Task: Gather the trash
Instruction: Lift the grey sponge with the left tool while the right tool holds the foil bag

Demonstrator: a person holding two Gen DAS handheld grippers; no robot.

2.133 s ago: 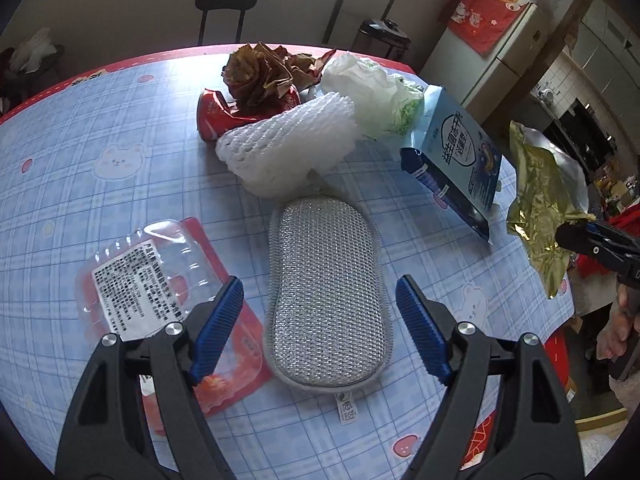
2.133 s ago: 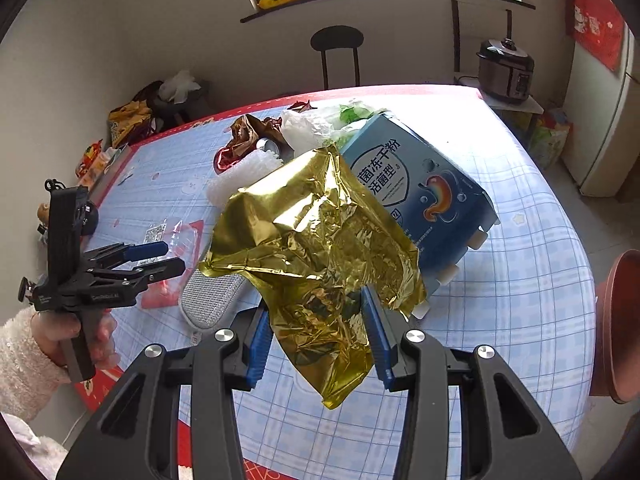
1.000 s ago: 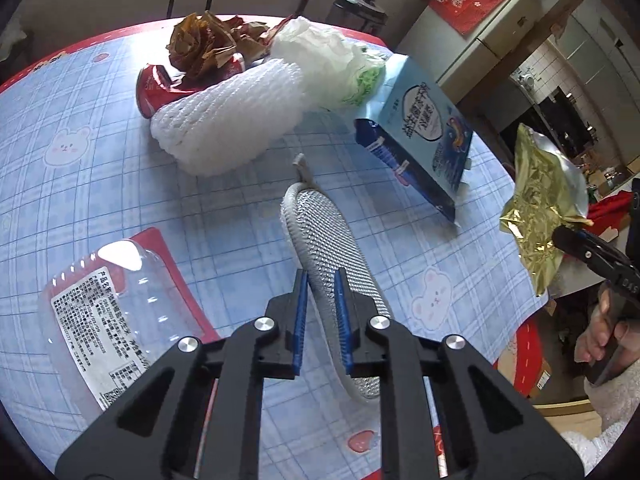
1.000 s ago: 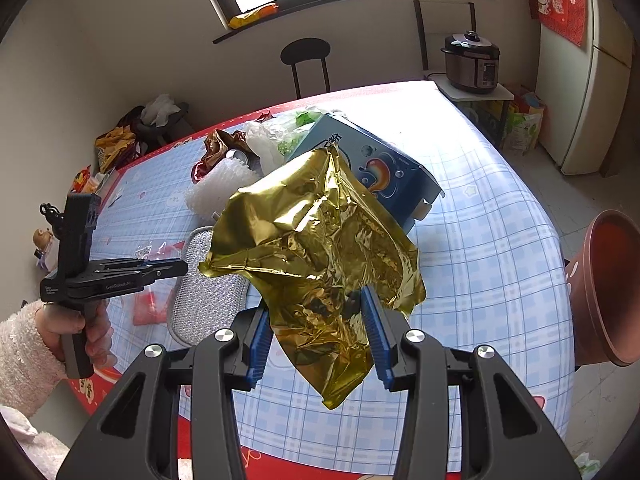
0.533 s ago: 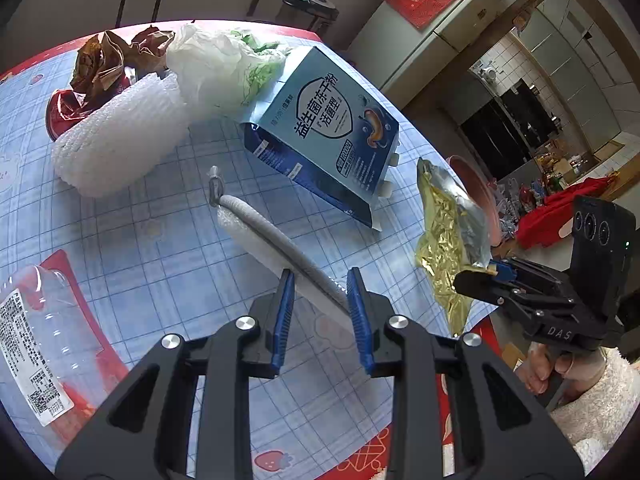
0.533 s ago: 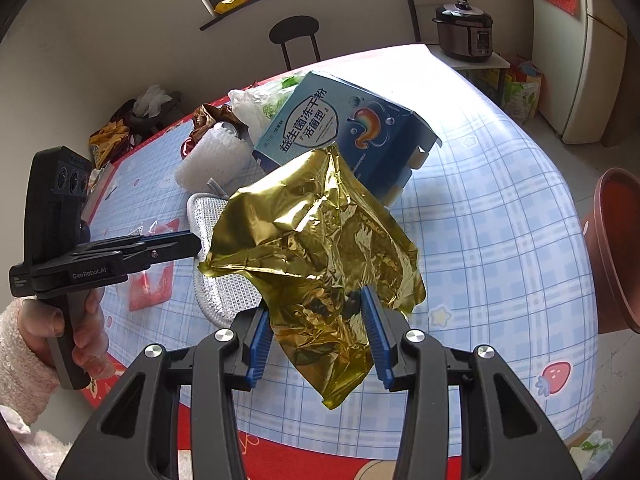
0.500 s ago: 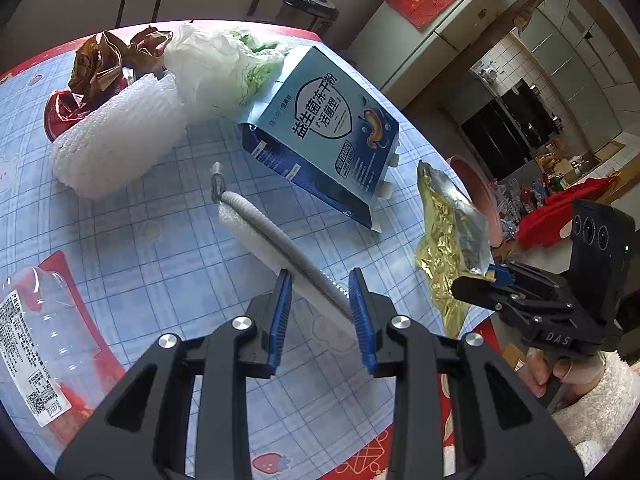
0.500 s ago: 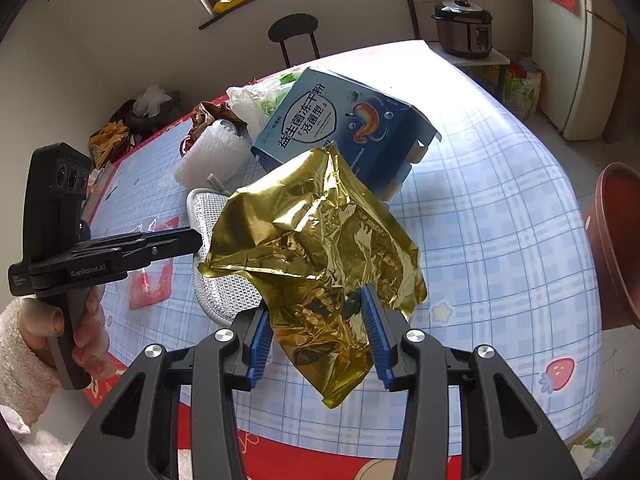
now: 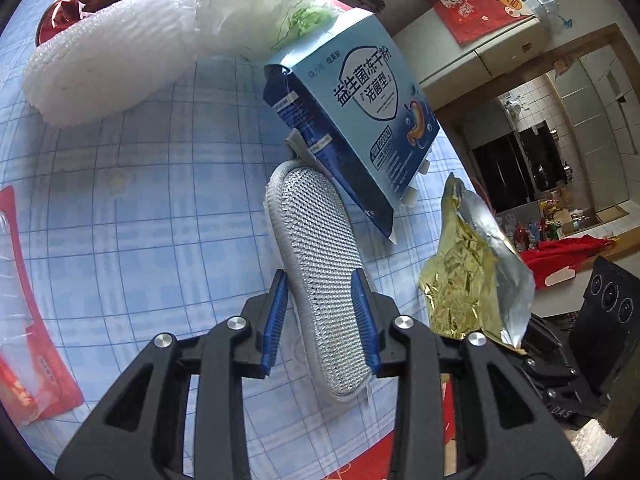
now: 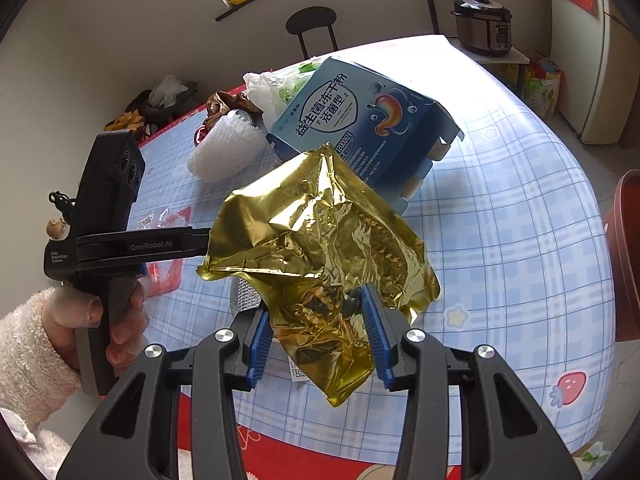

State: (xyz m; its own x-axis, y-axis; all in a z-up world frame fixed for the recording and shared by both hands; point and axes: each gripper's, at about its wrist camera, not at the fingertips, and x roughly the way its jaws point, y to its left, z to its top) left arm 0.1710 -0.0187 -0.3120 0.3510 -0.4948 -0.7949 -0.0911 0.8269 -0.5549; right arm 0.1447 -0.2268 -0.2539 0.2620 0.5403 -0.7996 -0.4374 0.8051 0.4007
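Observation:
My left gripper (image 9: 320,318) is shut on a grey mesh scouring pad (image 9: 314,256) and holds its near end; the pad's far end reaches under the blue box (image 9: 352,116). My right gripper (image 10: 318,334) is shut on a crumpled gold foil bag (image 10: 320,236) and holds it up above the table's near edge. The gold bag also shows in the left wrist view (image 9: 468,276), to the right of the pad. The left gripper's body shows in the right wrist view (image 10: 120,246), left of the bag, with the pad (image 10: 244,296) partly hidden behind the bag.
On the blue checked tablecloth (image 9: 140,208) lie white foam netting (image 9: 108,60), a white plastic bag (image 9: 248,4), a red can (image 9: 56,24) with brown paper, and a red-backed clear blister pack (image 9: 24,312). A brown bin rim (image 10: 626,256) stands past the table's right edge.
My left gripper closed on the scouring pad, lifted and turned it, and carried it right toward the blue box. My right gripper keeps hold of the gold bag.

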